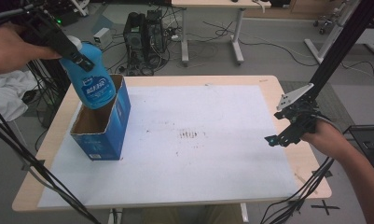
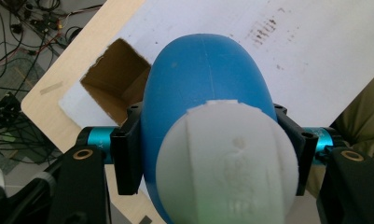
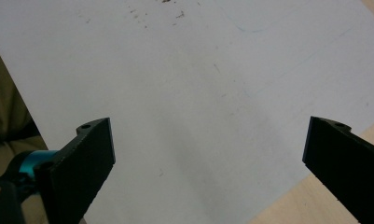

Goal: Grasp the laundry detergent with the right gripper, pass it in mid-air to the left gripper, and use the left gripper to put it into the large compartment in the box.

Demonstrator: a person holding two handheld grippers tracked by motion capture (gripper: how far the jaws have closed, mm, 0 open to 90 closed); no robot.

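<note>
A blue bottle (image 1: 93, 79) with a white cap (image 1: 74, 42) hangs tilted over the open top of a blue carton (image 1: 103, 128) at the table's left. Its lower end sits at the carton's mouth. My left gripper (image 1: 75, 52) is shut on the bottle near its cap. In the left gripper view the bottle (image 2: 205, 88) and its cap (image 2: 226, 163) sit between the jaws, with the carton's brown inside (image 2: 117, 84) beyond. My right gripper (image 1: 283, 135) hovers over the table's right edge. It is open in the right gripper view (image 3: 208, 154), with nothing between its jaws.
A white sheet (image 1: 198, 140) covers most of the wooden table (image 1: 273, 88), with faint dark marks (image 1: 190, 134) at its middle. Black cables (image 1: 17, 149) cross the left side. A black frame post (image 1: 338, 42) rises at the right. Computer gear and desks stand on the floor behind.
</note>
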